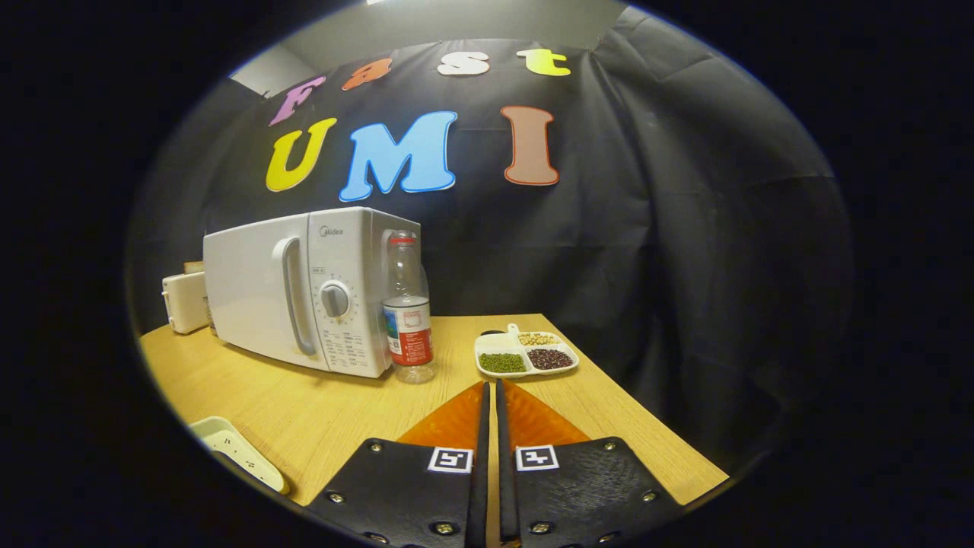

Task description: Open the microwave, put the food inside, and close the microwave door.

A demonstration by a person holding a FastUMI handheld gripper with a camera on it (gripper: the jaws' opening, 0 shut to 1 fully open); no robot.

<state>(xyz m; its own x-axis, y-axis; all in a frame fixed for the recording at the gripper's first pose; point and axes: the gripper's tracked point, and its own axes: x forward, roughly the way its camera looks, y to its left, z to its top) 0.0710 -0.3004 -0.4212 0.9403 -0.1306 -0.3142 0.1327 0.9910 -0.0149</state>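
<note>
Bare table [319,415] lies open between the gripper [491,390], whose fingers are nearly together with nothing between them, and the microwave [297,293]. The closed door and its handle [293,297] face this open stretch, unobstructed. A bottle [408,312] stands just beside the microwave's right front corner, against the control panel. A divided tray [525,355] sits ahead of the fingers, apart from the bottle, leaving a gap. A white box [185,302] flanks the microwave's left.

You get a sharp, warmly lit worktop [319,403] with light from above, fisheye bending at the edges, and dim surroundings behind the microwave [304,289].
</note>
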